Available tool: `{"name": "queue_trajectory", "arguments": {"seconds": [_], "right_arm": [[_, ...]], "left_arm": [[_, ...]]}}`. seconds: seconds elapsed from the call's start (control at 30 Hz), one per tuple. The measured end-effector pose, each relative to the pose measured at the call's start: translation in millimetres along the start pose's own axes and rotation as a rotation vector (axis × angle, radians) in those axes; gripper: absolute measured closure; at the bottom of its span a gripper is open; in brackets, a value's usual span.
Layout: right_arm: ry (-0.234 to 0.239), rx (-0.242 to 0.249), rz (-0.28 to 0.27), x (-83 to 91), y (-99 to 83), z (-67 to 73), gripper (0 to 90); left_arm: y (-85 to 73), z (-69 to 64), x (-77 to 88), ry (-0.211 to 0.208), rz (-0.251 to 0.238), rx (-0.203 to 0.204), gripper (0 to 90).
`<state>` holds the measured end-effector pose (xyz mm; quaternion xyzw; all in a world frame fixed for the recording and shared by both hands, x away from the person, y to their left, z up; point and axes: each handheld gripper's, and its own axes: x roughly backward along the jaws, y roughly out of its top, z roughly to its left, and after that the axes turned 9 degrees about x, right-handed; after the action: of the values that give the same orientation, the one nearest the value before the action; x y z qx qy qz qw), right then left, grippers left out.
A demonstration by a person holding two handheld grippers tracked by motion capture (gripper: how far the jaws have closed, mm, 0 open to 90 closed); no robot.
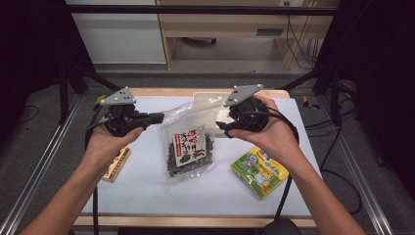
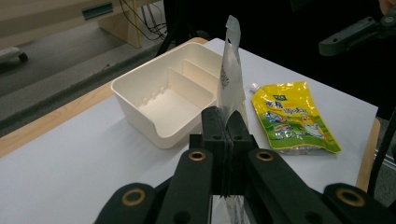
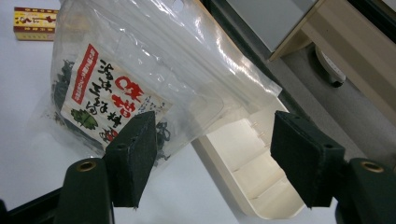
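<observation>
Clear plastic of the seaweed bag point(image 2: 229, 79) is pinched edge-on between the left gripper point(image 2: 225, 122)'s 2 clenched pads. Right gripper point(image 3: 215, 154) stands released beside it, above the white tray point(image 3: 252, 182). That thin edge could slip out and drop.

1. The bag point(image 1: 188, 147) is clear plastic with dark, near-black contents and a white label with red and black characters and a green leaf.
2. The tray point(image 2: 163, 95) behind the bag is plain cream-white.
3. The pouch point(image 1: 259, 171) right of the bag is yellow and green with a cartoon print.
4. The small box point(image 1: 116, 164) left of the bag is yellow and red.
5. The table point(image 1: 147, 191) under the bag is white with a pale wood edge.
6. Both grippers' jaws are black.
</observation>
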<state>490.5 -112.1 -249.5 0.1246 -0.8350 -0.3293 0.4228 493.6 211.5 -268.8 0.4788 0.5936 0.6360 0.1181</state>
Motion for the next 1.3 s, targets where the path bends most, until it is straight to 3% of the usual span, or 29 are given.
{"name": "queue_trajectory", "arguments": {"seconds": [0.33,0.6,0.83,1.13,1.3], "right_arm": [[0.014,0.029,-0.034,-0.4,3.1,-14.3,27.6],[0.009,0.049,-0.026,0.4,10.2,-13.9,25.5],[0.02,0.1,-0.036,0.7,15.0,-13.4,22.4],[0.074,0.134,0.01,-16.4,15.4,-13.0,22.0],[0.131,0.159,0.04,-30.8,16.8,-15.3,25.5]], "left_arm": [[9.4,-5.9,-3.9,-0.01,0.02,-0.047,89.4],[13.2,-12.9,-5.5,-0.023,0.022,-0.073,89.4],[15.5,-20.0,-5.9,-0.04,0.027,-0.105,89.4],[15.1,-23.2,-4.7,-0.047,0.028,-0.126,89.4],[14.9,-24.4,-4.2,-0.053,0.028,-0.133,89.4]]}}
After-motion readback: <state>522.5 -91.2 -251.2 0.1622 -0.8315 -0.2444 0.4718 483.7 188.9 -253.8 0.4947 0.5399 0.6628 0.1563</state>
